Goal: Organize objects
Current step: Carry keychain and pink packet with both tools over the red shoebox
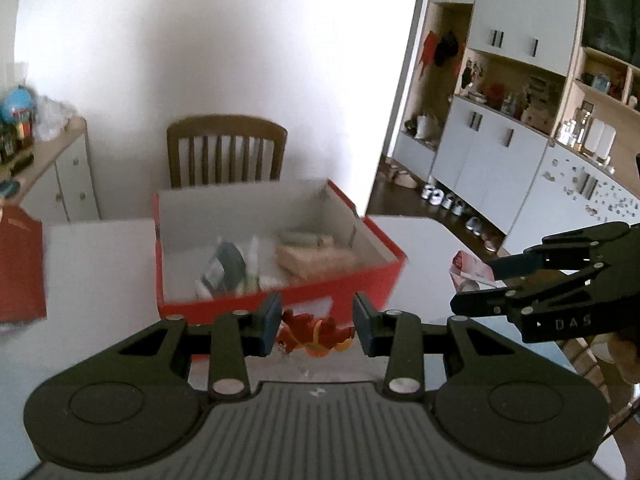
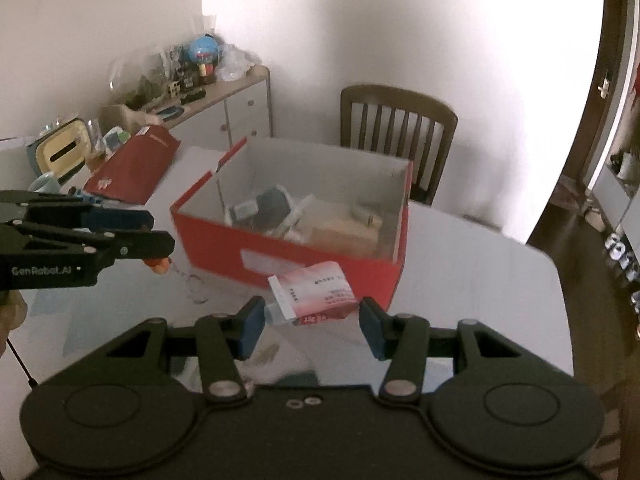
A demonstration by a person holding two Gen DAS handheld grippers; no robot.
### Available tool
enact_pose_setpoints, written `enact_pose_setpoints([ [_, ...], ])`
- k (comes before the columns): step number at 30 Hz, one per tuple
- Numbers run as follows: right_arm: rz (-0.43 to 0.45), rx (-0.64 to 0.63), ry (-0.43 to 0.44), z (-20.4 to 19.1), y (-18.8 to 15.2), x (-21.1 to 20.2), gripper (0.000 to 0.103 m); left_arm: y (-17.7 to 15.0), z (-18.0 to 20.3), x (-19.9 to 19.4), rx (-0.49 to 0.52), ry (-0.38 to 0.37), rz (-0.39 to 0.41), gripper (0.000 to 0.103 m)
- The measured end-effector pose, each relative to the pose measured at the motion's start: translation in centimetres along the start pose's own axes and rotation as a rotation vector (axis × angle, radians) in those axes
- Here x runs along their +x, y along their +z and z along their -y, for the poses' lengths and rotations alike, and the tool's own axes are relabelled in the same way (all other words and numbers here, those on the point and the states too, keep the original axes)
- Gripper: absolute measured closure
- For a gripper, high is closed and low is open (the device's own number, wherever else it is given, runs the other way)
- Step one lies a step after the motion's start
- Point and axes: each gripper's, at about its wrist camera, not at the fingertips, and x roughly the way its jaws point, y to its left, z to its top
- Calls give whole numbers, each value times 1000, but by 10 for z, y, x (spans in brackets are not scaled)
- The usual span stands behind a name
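Red box point(image 1: 280, 280) stands open on the white bench point(image 1: 100, 248), already holding several small items. Left tongs point(image 1: 316, 326) are spread wide around a red-and-orange toy figure point(image 1: 316, 334) lying just in front of the box; its key ring point(image 2: 196, 284) trails on the bench. Right tongs point(image 2: 312, 326) are likewise released, straddling a pink-and-white packet point(image 2: 316, 292) that lies against the box's near wall. Neither seems gripped yet, though blur makes contact hard to judge. To do this well, each should probably settle low so the pads meet the item's middle, close firmly, then lift clear of the box wall before moving over the opening, one side at a time to avoid crowding.
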Motion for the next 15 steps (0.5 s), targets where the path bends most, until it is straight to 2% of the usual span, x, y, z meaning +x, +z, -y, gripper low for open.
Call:
enact_pose_setpoints([
  [9, 11, -47, -4, 13, 43, 45, 52, 55, -19, 42, 40, 70, 0, 65],
  [15, 4, -54, -12, 19, 62, 77, 52, 73, -31, 75, 66, 132, -35, 66],
])
